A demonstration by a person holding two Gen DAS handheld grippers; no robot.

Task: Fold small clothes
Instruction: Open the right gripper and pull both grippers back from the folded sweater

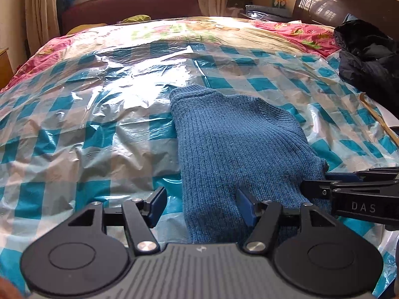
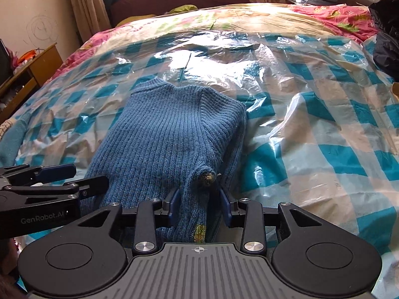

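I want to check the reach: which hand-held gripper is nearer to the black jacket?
Right. The right hand-held gripper is on the sweater's jacket side; the left hand-held gripper is farther from the black jacket.

Sweater point(image 2: 169, 129) lies on plastic sheet point(image 2: 311, 114), sheet on bed quilt point(image 2: 274, 17); left gripper point(image 1: 200, 208) at near left hem, right gripper point(image 2: 199, 205) at near right hem, side by side; jacket point(image 1: 369, 59) on bed far right; sofa point(image 1: 129, 2) behind bed; headboard point(image 1: 331, 2) behind jacket.
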